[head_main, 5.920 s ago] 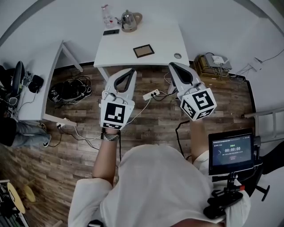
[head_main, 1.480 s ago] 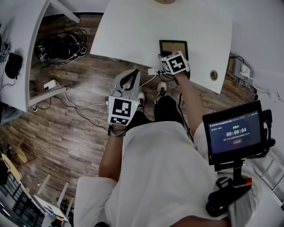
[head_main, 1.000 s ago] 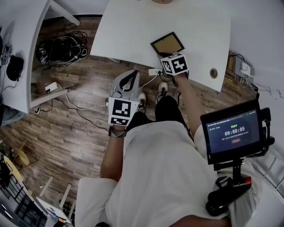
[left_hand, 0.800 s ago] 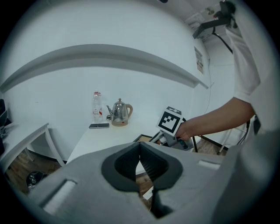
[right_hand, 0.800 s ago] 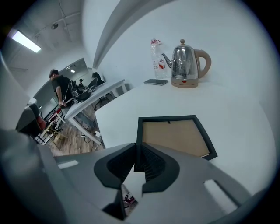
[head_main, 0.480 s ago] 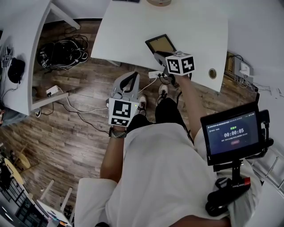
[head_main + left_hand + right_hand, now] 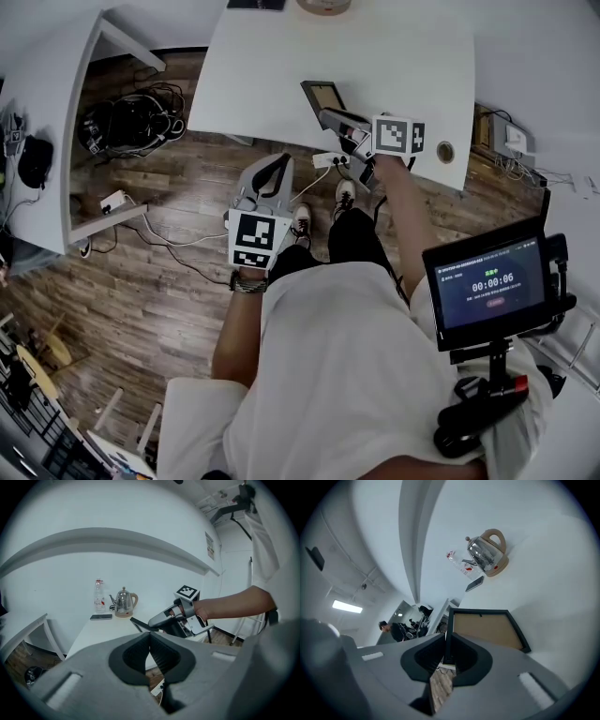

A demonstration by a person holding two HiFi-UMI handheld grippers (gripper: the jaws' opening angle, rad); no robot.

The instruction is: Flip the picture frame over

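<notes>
The picture frame [image 7: 322, 97] has a black rim and a brown backing [image 7: 487, 629]. It is off the white table [image 7: 272, 56], tilted steeply on its edge over the table's near side. My right gripper [image 7: 328, 116] is shut on the frame's near edge, and its jaws [image 7: 446, 640] clamp the black rim with the backing turned toward the camera. My left gripper [image 7: 278, 159] hangs over the wooden floor, short of the table, shut with nothing in it [image 7: 150, 637]. In the left gripper view the right gripper [image 7: 171, 617] holds the frame [image 7: 138, 623] up.
At the table's far end stand a kettle [image 7: 487, 550], a bottle [image 7: 99, 597] and a phone [image 7: 101, 617]. A cable hole [image 7: 445, 151] is near the right edge. A power strip [image 7: 330, 159] and cables [image 7: 131, 122] lie on the floor. A side desk [image 7: 47, 122] is at left.
My right gripper has risen and rolled with the frame in it. The frame went from lying flat on the table to standing tilted on edge. The left gripper has stayed put.
</notes>
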